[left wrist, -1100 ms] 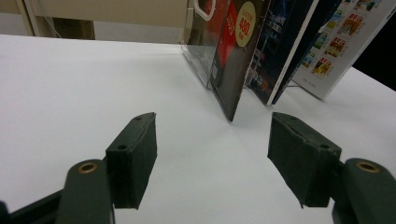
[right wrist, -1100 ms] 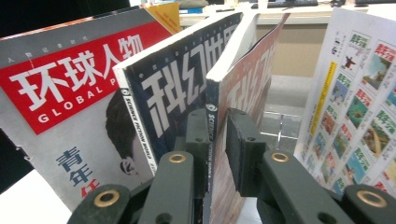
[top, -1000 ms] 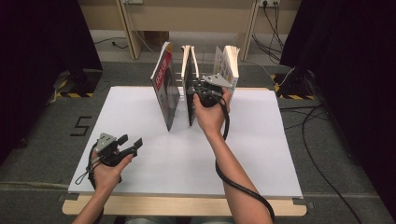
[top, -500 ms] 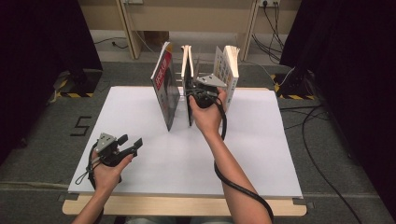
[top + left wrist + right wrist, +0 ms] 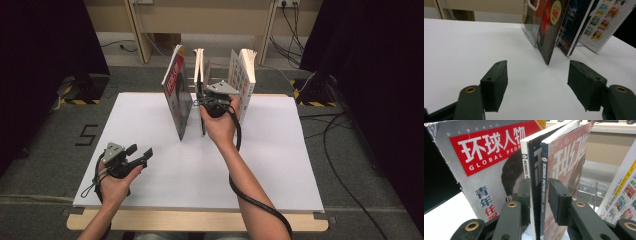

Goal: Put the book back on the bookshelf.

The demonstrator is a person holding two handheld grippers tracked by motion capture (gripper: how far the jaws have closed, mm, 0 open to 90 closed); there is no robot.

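Note:
Several magazines stand upright in a clear rack (image 5: 589, 187) at the back of the white table (image 5: 150, 115). Leftmost is a grey one with a red banner (image 5: 177, 95) (image 5: 486, 162). Beside it stand two thin dark-spined magazines (image 5: 200, 75) (image 5: 534, 182), and at the right one with a colourful cover (image 5: 245, 75) (image 5: 624, 190). My right gripper (image 5: 202, 102) (image 5: 540, 192) straddles the two dark spines. Its jaws have just been opening, and the right pad (image 5: 556, 202) stands off the spine. My left gripper (image 5: 140, 152) (image 5: 537, 82) rests open and holding nothing at the table's front left.
The table's wooden front edge (image 5: 200, 220) runs along the bottom. Black cables (image 5: 340, 130) lie on the floor to the right, with dark curtains on both sides. Bare white tabletop lies between the left gripper and the magazines (image 5: 554, 27).
The right hand has edged slightly left at the magazines. The left hand and its gripper have stayed where they were.

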